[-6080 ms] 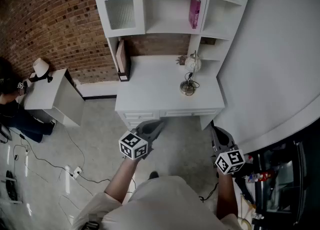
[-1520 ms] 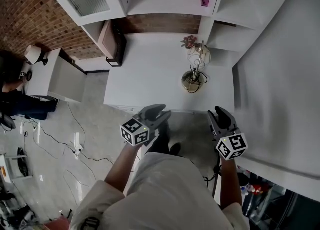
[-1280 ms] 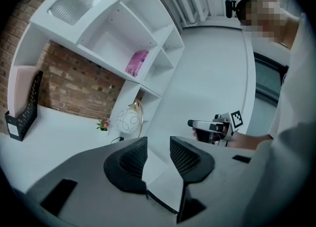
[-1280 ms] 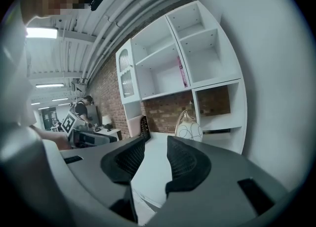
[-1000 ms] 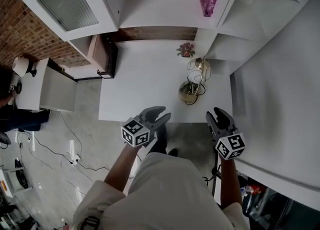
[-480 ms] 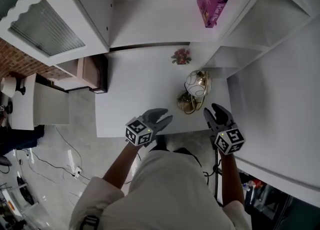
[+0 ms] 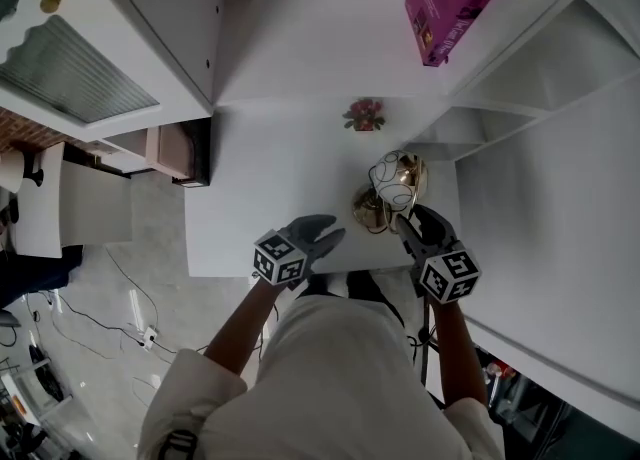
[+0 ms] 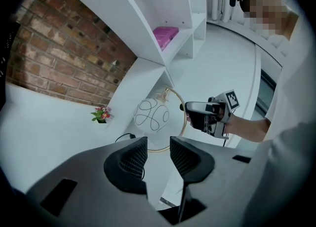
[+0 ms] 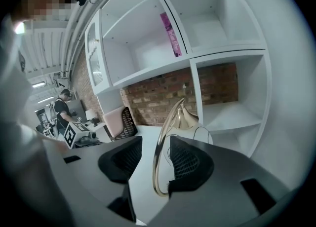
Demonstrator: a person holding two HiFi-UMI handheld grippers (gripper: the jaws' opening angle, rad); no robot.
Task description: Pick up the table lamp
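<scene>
Head view puts the table lamp [image 7: 392, 188], a thin gold metal hoop round a white globe shade on a round gold base, at centre right of the frame. It stands on the white table [image 7: 270, 178] near the front edge, beside the white shelf unit [image 7: 320, 48]. The right claw [image 7: 412, 224] sits just at the lamp's near side. The left claw [image 7: 325, 230] hangs over the table's edge at lower centre, apart from the lamp.

At the centre of the right gripper view, the right claw [image 9: 155, 148] is parted, with the hoop [image 9: 159, 164] running up between the jaws, close to the right-hand pad. It is not squeezed, and I cannot tell whether it touches that pad. In the left gripper view the left claw [image 8: 158, 148] is parted with nothing between its jaws, and the globe [image 8: 152, 115] stands beyond.

The lamp looks light but top-heavy. The hoop seems stiff, smooth and likely slippery, so it may swivel in the pads. The globe looks fragile and is best left alone. A firm hold on the hoop seems wisest, with a straight lift. The dark cord [image 8: 124, 136] may drag.
</scene>
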